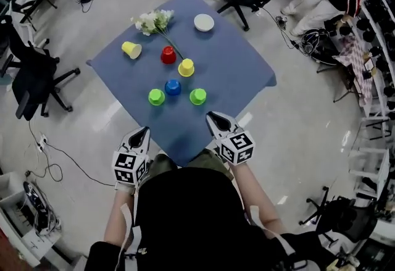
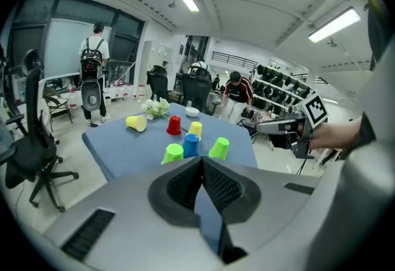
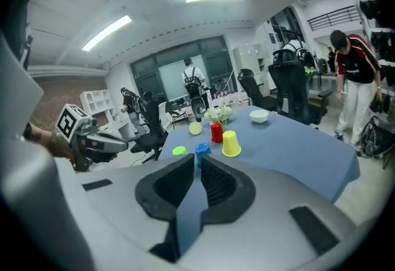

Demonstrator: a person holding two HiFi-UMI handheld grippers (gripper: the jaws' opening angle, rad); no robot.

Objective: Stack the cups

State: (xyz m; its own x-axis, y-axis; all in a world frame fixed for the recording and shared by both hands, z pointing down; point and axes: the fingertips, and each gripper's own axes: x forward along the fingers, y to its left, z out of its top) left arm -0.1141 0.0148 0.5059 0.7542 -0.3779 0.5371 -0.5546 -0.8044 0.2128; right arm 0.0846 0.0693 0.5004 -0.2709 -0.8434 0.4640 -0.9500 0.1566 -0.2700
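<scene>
Hiding behind right gripper (image 3: 197, 158), apparently: green cup (image 1: 197, 96), visible overhead.

Person's got the left claw (image 1: 144, 132) and right claw (image 1: 213, 116) held out side by side, both tipped forward and a bit down, jaws pressed together, nothing in either.

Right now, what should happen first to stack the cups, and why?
Probably open the right gripper and reach for the nearest green cup: its jaws are shut on nothing, and no cup is stacked yet.
</scene>
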